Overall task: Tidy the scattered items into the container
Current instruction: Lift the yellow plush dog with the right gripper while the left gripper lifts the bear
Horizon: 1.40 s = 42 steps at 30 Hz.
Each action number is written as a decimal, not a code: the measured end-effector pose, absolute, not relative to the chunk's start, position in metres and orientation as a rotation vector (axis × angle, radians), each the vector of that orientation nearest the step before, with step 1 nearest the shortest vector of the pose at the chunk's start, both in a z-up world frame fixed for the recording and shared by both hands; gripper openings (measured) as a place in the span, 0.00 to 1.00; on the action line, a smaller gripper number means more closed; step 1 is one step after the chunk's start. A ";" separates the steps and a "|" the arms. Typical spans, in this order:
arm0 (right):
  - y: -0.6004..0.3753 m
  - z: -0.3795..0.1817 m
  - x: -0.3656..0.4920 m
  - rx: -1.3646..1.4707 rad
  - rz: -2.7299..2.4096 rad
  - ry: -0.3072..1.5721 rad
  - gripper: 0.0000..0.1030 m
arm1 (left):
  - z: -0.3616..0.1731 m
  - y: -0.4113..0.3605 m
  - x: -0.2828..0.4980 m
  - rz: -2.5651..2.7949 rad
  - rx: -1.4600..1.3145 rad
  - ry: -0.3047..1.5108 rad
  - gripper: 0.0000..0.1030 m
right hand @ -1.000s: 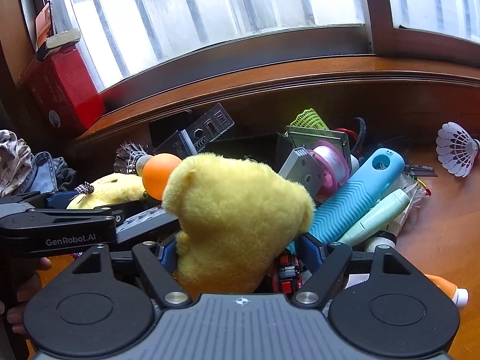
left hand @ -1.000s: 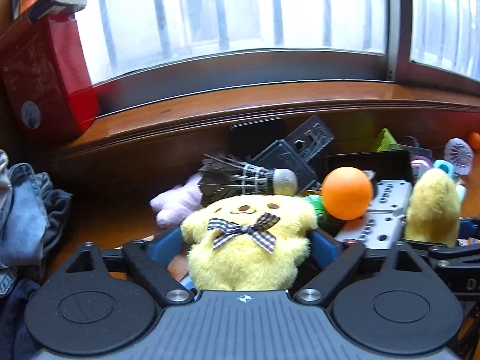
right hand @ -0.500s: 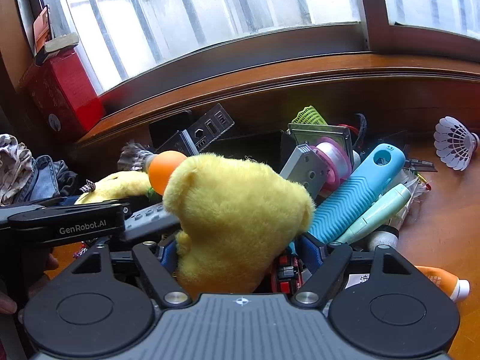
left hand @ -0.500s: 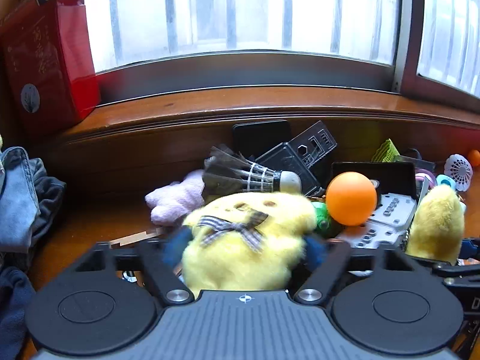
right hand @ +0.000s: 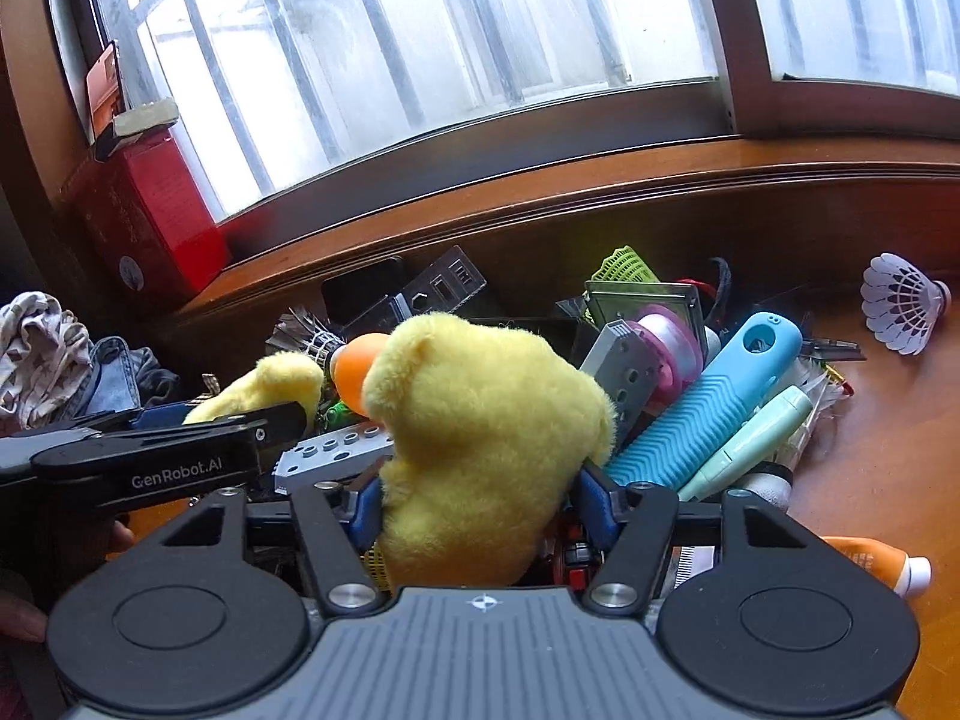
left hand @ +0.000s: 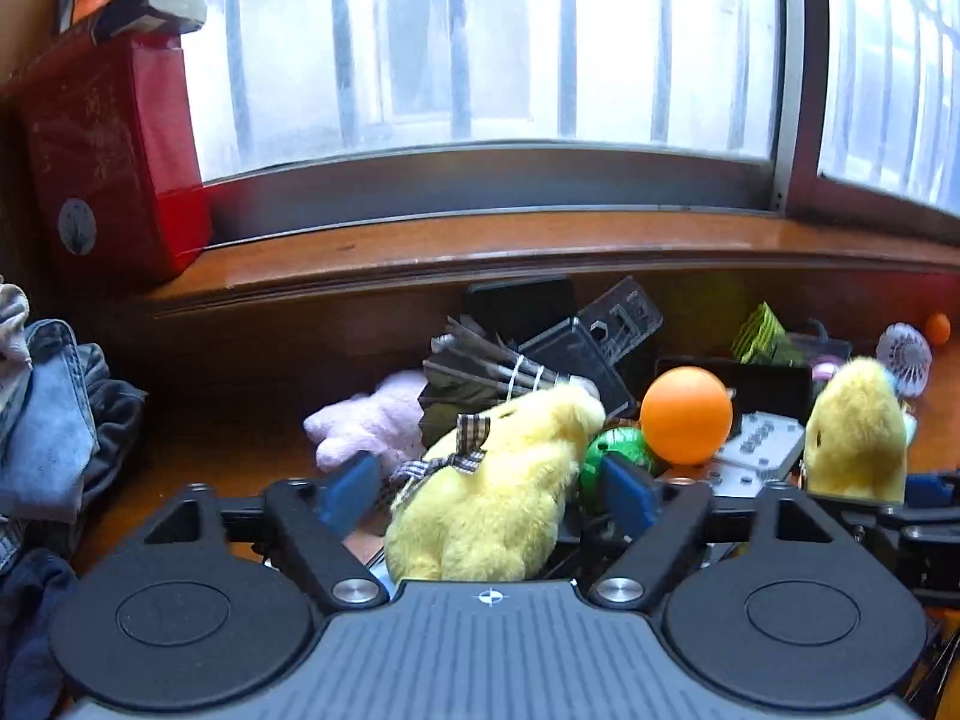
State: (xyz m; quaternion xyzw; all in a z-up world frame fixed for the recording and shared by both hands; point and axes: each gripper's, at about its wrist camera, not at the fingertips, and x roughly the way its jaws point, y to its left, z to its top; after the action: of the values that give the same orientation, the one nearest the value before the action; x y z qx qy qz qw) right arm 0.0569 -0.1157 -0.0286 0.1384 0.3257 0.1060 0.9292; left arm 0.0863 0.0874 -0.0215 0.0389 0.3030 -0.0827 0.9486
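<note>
left gripper [left hand: 492, 489]: spread, bow-tie plush [left hand: 498, 480] loose between jaws, leaning right
right gripper [right hand: 480, 492]: pinching plain plush [right hand: 486, 438], upright

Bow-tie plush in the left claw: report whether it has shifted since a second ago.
Yes. The bow-tie plush has tipped rightward toward the orange ball; the left claw has opened around it.

- A lived-in room of a home, by a barred window [left hand: 456, 48] with a wide wooden sill [left hand: 540, 240].
- Folded jeans and clothes [left hand: 48, 420] lie heaped at the left.
- Soft toys [left hand: 372, 420], shuttlecocks [right hand: 900, 303], a ball [left hand: 686, 414] and small gadgets clutter the wooden surface below the sill.
- A red box [left hand: 102, 150] stands on the sill.
</note>
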 end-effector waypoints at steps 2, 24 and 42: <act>-0.117 -0.027 0.055 0.289 0.221 0.655 0.66 | -0.019 0.091 0.089 -0.171 0.055 0.618 0.89; -0.118 -0.019 0.045 0.294 0.240 0.569 0.58 | -0.008 0.107 0.078 -0.207 -0.014 0.645 0.48; -0.154 0.007 -0.012 0.365 0.189 0.463 0.58 | 0.021 0.066 0.018 -0.334 -0.039 0.593 0.49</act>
State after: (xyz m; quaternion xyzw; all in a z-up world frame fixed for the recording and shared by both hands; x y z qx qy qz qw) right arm -0.0115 -0.1545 0.0074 0.1796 0.2278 0.0932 0.9525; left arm 0.0177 0.0662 0.0206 -0.0190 0.2909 -0.1638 0.9424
